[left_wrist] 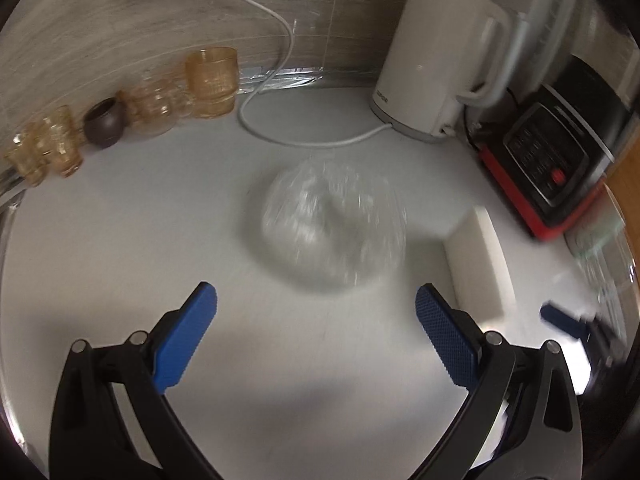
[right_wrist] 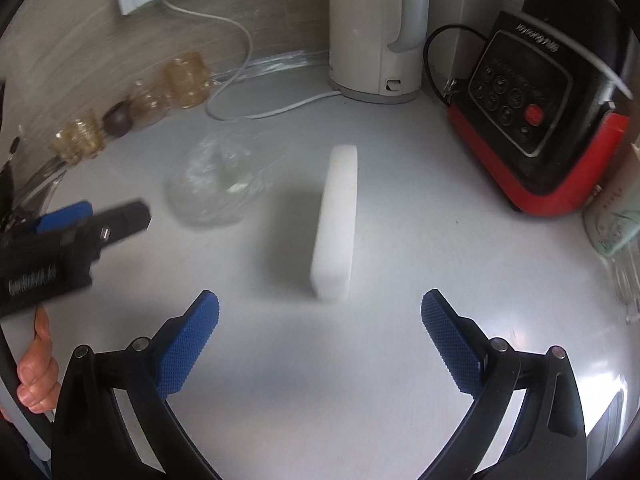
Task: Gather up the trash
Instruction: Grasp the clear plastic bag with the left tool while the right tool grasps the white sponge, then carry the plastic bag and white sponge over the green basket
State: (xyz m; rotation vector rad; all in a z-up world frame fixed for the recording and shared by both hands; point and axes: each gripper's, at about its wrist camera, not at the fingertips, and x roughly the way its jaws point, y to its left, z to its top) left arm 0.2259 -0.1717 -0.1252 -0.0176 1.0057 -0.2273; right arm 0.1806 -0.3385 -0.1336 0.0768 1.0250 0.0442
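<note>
A crumpled clear plastic wrap [left_wrist: 332,224] lies on the white counter [left_wrist: 120,240], blurred, just ahead of my left gripper [left_wrist: 316,320], which is open and empty. A white foam block [right_wrist: 336,224] stands on edge ahead of my right gripper [right_wrist: 320,324], also open and empty. The block also shows in the left wrist view [left_wrist: 480,264], to the right of the wrap. The wrap shows in the right wrist view [right_wrist: 212,184], left of the block. The left gripper shows at the left edge of the right wrist view [right_wrist: 64,216].
A white kettle [left_wrist: 432,60] with its cord [left_wrist: 280,132] stands at the back. A black and red appliance [right_wrist: 536,116] is at the right. Amber glasses [left_wrist: 212,84] and a dark small bowl [left_wrist: 104,124] line the back left wall. A glass jar [right_wrist: 616,216] is far right.
</note>
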